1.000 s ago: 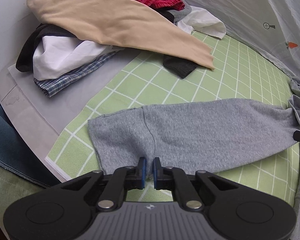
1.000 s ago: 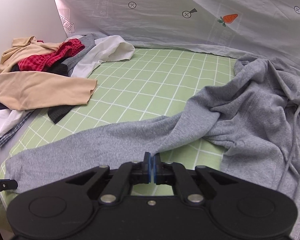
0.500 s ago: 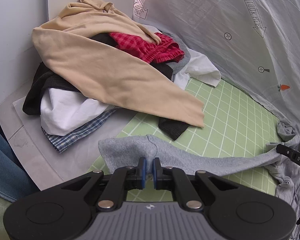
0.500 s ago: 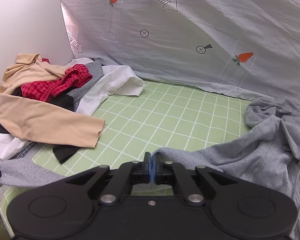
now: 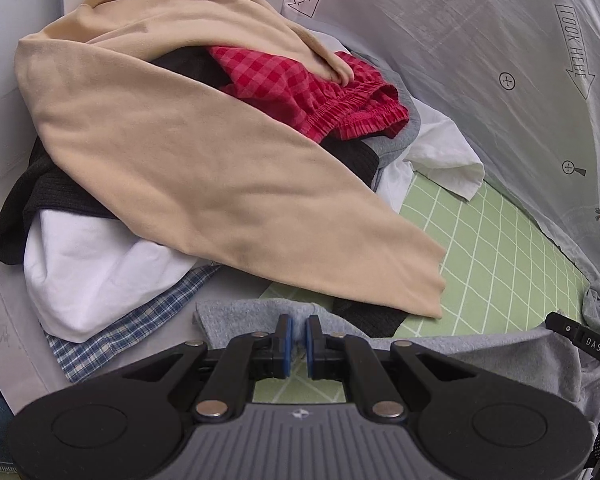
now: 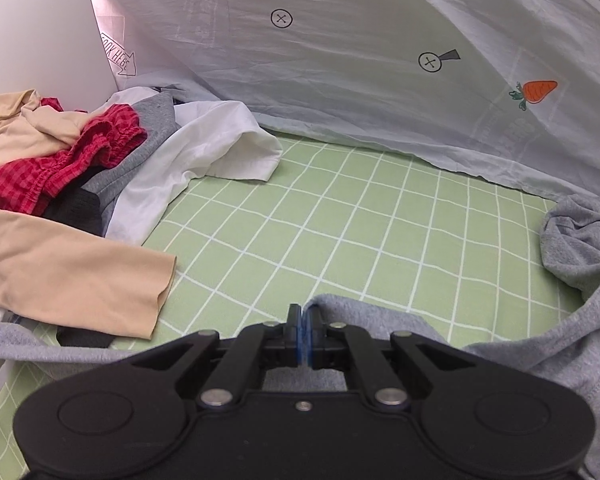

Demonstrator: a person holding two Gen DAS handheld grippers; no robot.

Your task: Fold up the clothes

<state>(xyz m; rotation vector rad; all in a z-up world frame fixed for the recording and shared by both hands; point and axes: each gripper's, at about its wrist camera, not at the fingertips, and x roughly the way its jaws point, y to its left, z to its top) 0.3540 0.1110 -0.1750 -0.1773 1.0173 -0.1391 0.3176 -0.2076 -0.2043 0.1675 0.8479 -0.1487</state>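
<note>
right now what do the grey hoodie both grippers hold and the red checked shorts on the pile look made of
Grey hoodie: likely cotton fleece knit, matte, with a heathered, faintly fuzzy surface. Red checked shorts: thin woven fabric, probably cotton, matte, with a crisp check and a gathered elastic waistband.

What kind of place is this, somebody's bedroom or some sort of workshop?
Probably a staged recording corner for laundry folding, not a lived-in bedroom: a green grid mat as work surface, a printed sheet hung as backdrop, a heap of unfolded clothes beside it.
</note>
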